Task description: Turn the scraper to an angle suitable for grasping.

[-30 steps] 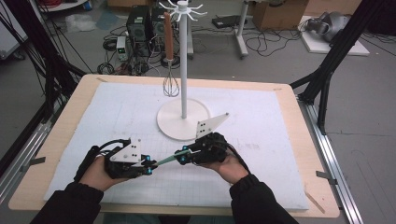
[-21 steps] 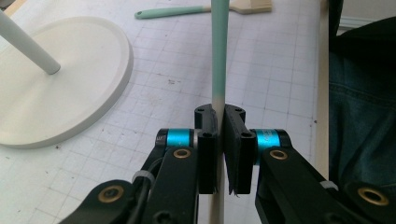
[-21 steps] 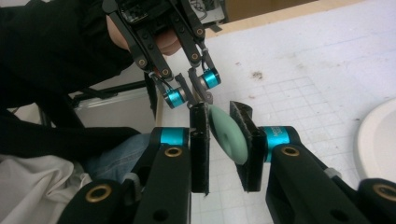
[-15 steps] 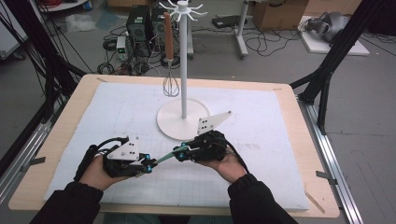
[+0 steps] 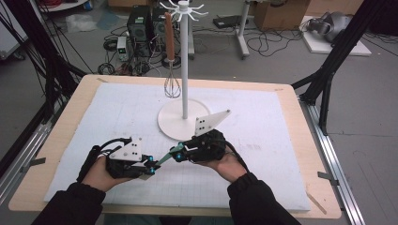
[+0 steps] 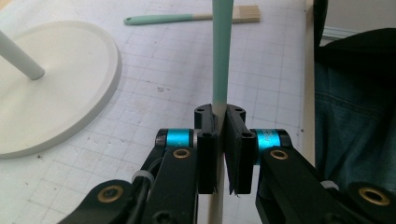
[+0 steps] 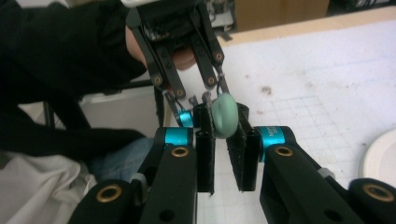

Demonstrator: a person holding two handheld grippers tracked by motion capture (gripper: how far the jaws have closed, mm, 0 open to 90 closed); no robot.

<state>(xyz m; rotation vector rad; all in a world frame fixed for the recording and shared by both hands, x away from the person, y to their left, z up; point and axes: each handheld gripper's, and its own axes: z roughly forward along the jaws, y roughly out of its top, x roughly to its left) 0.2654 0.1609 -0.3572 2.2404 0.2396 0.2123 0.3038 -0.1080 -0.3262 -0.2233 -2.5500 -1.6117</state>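
The mint-green handled utensil point(image 5: 165, 158) hangs in the air just above the white gridded mat point(image 5: 281, 140), between the two hands at the near middle of the tabletop point(image 5: 65, 126). Its long axis runs almost level, rising slightly from the left claw point(image 5: 151, 165) towards the right claw point(image 5: 174, 153). In the left claw's own view the shaft point(image 6: 222, 56) runs straight away from the camera, green beyond the pads and pale cream where it passes between them; its working end is hidden below the jaws. The left claw is clamped narrow on that cream section. In the right gripper view the rounded green handle tip point(image 7: 223, 120) sits between the right claw's point(image 7: 224, 126) pads, held there with the jaws narrow.

Both forearms come in low in dark sleeves, hands wrapped around the gripper bodies, claws pointing at each other.

Further out, a second green-handled pastry brush point(image 6: 191, 17) lies flat on the mat. Behind the hands stands a white utensil stand point(image 5: 184, 119), with a whisk point(image 5: 171, 70) hanging from its top hooks. No writing is readable.
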